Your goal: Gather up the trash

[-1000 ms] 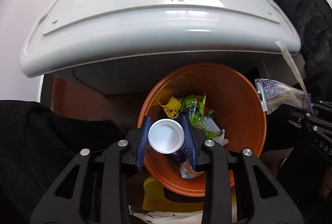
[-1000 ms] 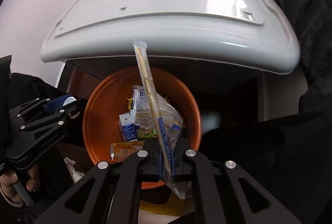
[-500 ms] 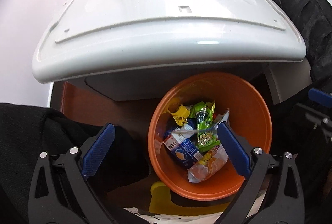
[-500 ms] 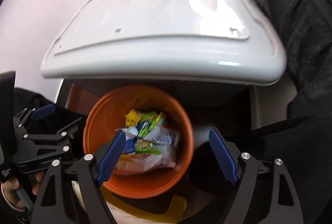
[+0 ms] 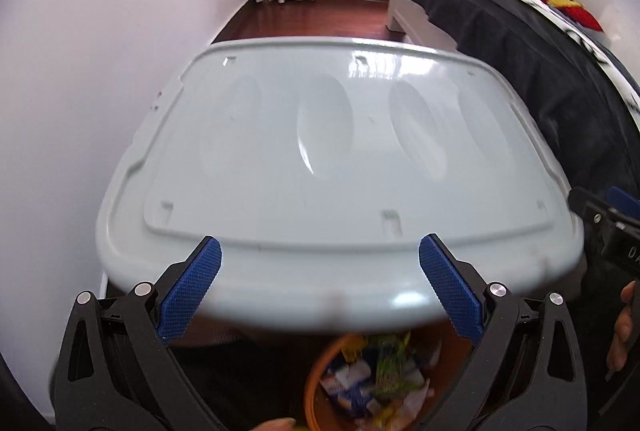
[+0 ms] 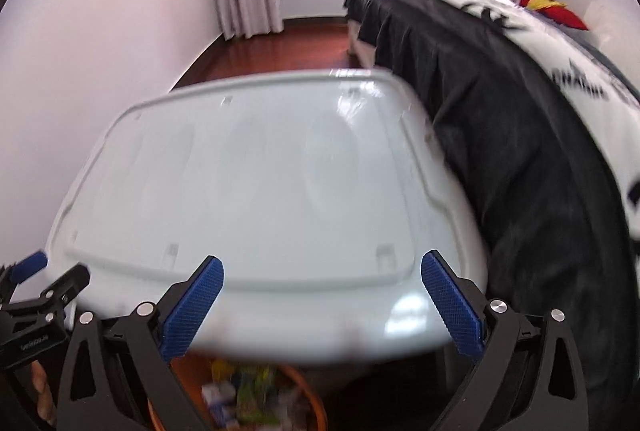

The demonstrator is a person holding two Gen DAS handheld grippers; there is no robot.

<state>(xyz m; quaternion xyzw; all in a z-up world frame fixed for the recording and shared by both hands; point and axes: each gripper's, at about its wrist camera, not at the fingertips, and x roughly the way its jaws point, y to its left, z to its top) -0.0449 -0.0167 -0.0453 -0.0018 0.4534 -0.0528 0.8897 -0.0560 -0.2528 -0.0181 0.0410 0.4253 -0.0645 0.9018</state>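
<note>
I had both grippers wide apart and empty. In the left wrist view the left gripper (image 5: 320,285) showed its blue fingers (image 5: 192,289) spread to either side of the lower frame with nothing between them. The right gripper (image 6: 322,291) was opening to its widest, and nothing sat between its fingers (image 6: 450,305) either.

The trash (image 5: 376,379) lay in the orange bin (image 5: 316,383) at the bottom centre of the left view, half tucked under the near edge of the pale grey table (image 5: 328,159) that filled the middle of both frames. I could make out a small blue and white carton and a green wrapper, blurred; the rest I could not name. In the right view the same bin (image 6: 308,391) showed at the bottom, left of centre, with its contents smeared by motion.

I judged that load to be light stuff: thin film wrappers that crumple and slide, and a small carton that would dent under a hard squeeze. Any further wrapper I would take by a bunched fold or a sealed edge; a carton across its flat sides, gently.

The tabletop looked bare in both views, so I judged little was left to gather there. A dark bedspread (image 6: 520,151) draped the bed at the right of the frame, and the other gripper's black frame (image 5: 612,231) edged in at the right of the left view.
</note>
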